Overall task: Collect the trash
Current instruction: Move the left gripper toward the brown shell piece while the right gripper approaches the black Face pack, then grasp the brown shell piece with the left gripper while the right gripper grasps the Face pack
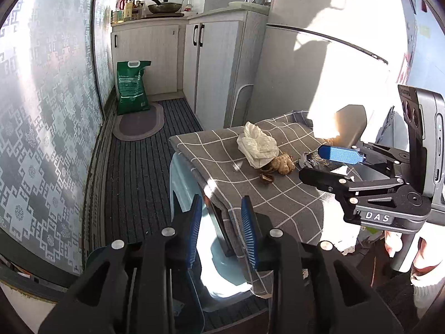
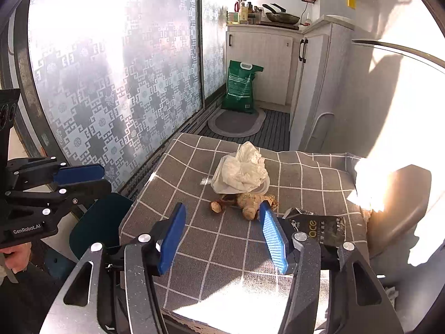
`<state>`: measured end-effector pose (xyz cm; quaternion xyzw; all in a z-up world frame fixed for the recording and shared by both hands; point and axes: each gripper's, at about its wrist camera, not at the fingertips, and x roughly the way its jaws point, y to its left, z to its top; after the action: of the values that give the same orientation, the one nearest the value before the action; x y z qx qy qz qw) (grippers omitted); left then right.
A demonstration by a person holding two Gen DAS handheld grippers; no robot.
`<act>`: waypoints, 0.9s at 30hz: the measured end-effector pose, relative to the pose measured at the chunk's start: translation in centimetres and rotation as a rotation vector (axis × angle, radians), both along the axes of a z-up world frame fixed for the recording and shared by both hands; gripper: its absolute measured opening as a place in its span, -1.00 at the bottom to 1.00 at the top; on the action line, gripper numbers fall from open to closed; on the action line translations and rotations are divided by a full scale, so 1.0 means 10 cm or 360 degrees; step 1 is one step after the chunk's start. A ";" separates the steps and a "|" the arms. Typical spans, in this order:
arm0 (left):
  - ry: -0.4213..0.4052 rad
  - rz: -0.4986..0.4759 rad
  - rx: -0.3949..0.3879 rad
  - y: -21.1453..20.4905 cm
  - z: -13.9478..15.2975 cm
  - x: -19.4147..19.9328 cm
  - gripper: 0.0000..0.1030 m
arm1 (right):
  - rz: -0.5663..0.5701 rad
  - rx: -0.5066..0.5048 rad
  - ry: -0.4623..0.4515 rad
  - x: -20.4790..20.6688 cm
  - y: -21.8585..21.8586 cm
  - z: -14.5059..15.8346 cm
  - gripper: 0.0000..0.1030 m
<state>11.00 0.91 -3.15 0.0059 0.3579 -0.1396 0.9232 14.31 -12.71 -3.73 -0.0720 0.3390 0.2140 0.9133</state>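
A crumpled white tissue (image 2: 242, 171) lies on the grey checked cloth (image 2: 217, 250) over a small table. In front of it lie a knobbly ginger piece (image 2: 249, 204), small brown shell scraps (image 2: 216, 206) and a black foil wrapper (image 2: 319, 228). The tissue (image 1: 257, 144), ginger (image 1: 282, 164), scraps (image 1: 267, 178) and cloth (image 1: 278, 194) also show in the left wrist view. My right gripper (image 2: 222, 239) is open and empty, low over the cloth, just short of the ginger. My left gripper (image 1: 221, 231) is open and empty, off the table's left corner.
A blue plastic stool (image 1: 189, 183) stands under the cloth. A green sack (image 1: 132, 87) and an oval mat (image 1: 139, 122) sit on the striped floor mat by white cabinets (image 1: 211, 64). A patterned frosted window (image 2: 111, 83) runs along the left. Bright sun glare hits the table's right end (image 2: 370, 183).
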 end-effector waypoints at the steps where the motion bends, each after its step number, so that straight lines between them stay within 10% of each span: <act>1: -0.0006 -0.0022 0.0022 -0.06 -0.02 0.02 -0.23 | -0.0010 -0.0003 -0.0002 0.00 -0.04 0.00 0.14; 27: 0.0133 -0.0116 0.0124 -0.90 -0.58 0.80 -0.23 | -0.0203 0.0029 0.0070 -0.04 -0.83 -0.26 0.83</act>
<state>19.00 -8.10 -8.93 0.0492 0.4008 -0.1593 0.9009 13.89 -20.96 -6.35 -0.0373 0.3608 0.1601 0.9180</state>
